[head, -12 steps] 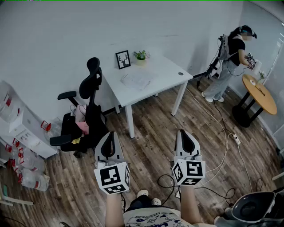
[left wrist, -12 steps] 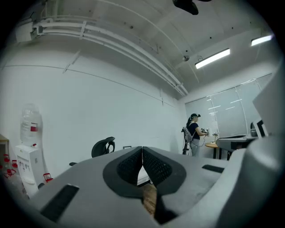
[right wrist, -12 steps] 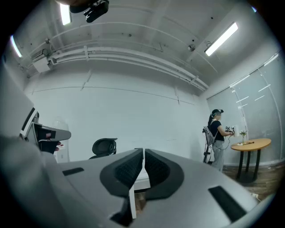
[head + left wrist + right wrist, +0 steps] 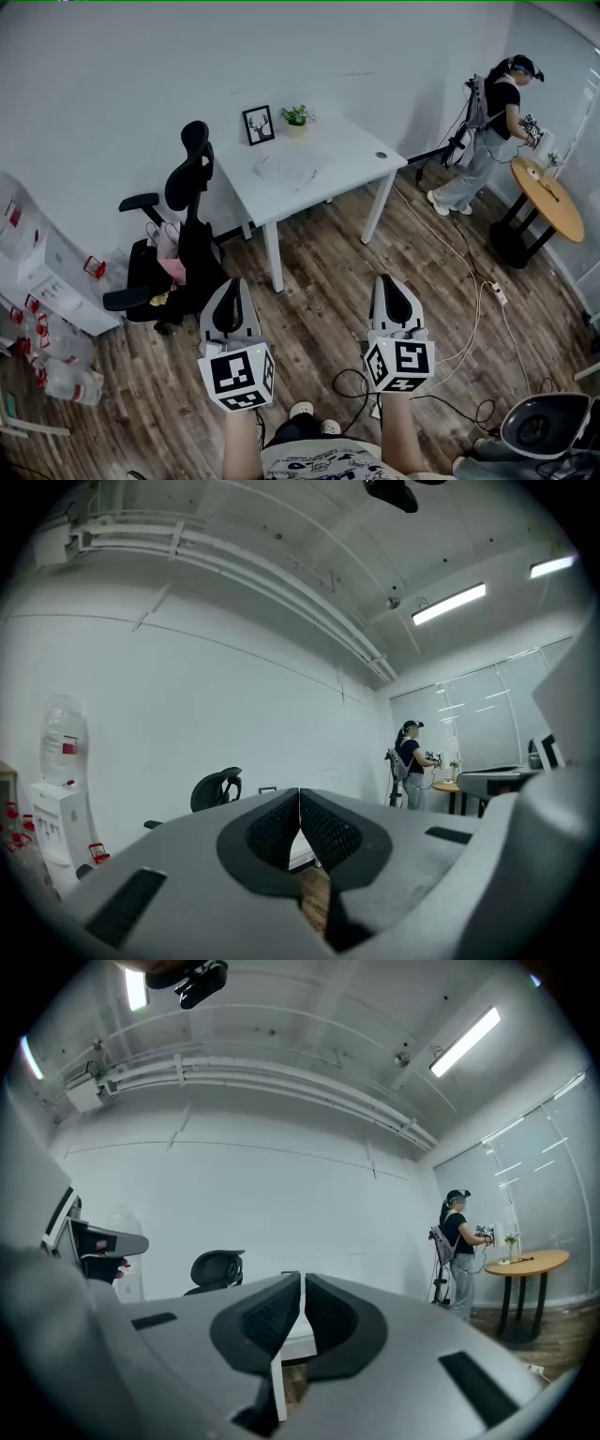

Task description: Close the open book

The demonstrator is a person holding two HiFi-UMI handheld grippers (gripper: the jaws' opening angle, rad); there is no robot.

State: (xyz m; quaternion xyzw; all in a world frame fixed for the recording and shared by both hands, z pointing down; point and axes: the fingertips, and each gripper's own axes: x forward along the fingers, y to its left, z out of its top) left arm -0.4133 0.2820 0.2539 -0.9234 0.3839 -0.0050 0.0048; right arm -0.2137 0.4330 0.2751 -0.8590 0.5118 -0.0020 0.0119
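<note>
**Change from half a second earlier.** The left hand-held gripper (image 4: 235, 283) and the right hand-held gripper (image 4: 389, 279) keep the same places, level and side by side. Each has its jaws pressed together with nothing between them. Only the surroundings differ. The person (image 4: 487, 131) standing at the round table (image 4: 548, 197), far ahead and to the right of the right hand-held gripper, has shifted stance slightly. A dark round-rimmed object (image 4: 544, 427), low to that gripper's right, sits a little further up and to the right.

**Task object.** The open book (image 4: 292, 169) lies flat on the white desk (image 4: 347, 150), well ahead of both hand-held grippers and between their lines of pointing. Its pale pages are spread upward and barely stand out from the desk top; no print can be made out. Beyond it, at the wall, stand a picture frame (image 4: 259, 125) and a small plant (image 4: 297, 117). A black office chair (image 4: 183, 234) stands ahead and to the left of the left hand-held gripper.
</note>
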